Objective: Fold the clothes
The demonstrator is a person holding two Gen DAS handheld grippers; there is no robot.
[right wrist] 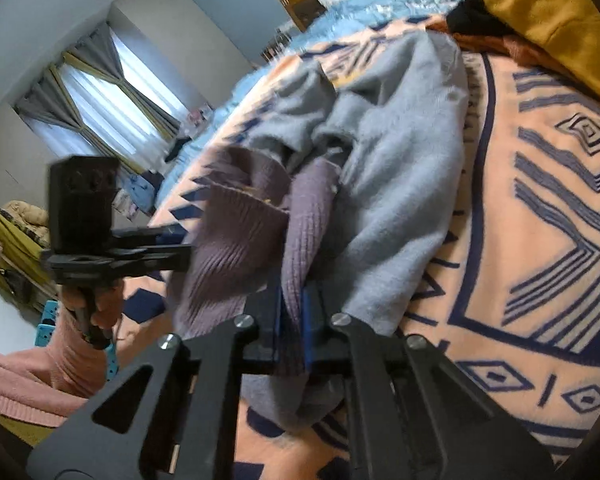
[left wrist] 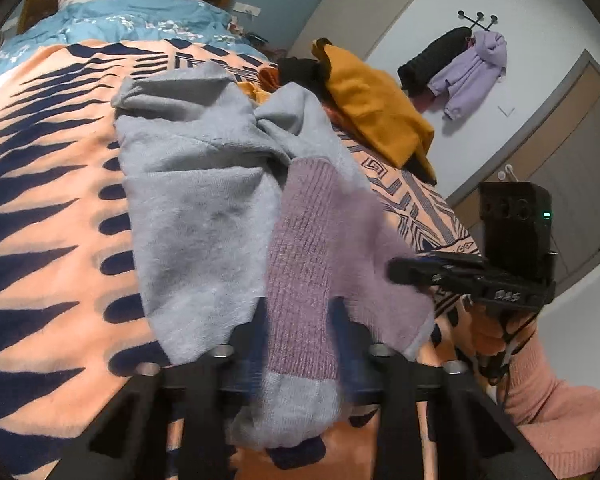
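A grey-blue knit sweater (left wrist: 196, 200) with a mauve ribbed hem (left wrist: 304, 264) lies on the orange and navy blanket (left wrist: 40, 220). My left gripper (left wrist: 300, 320) is shut on the mauve hem and lifts it off the bed. My right gripper (right wrist: 294, 312) is shut on another part of the same hem (right wrist: 308, 216), with the grey-blue body (right wrist: 400, 184) trailing away over the blanket (right wrist: 540, 240). Each gripper shows in the other's view: the right one (left wrist: 404, 270) at the right, the left one (right wrist: 180, 252) at the left.
A pile of mustard, black and rust clothes (left wrist: 372, 108) lies at the bed's far right corner; it also shows in the right wrist view (right wrist: 548, 12). A blue quilt (left wrist: 140, 20) and pillows lie at the headboard. Coats hang on a wall hook (left wrist: 468, 68).
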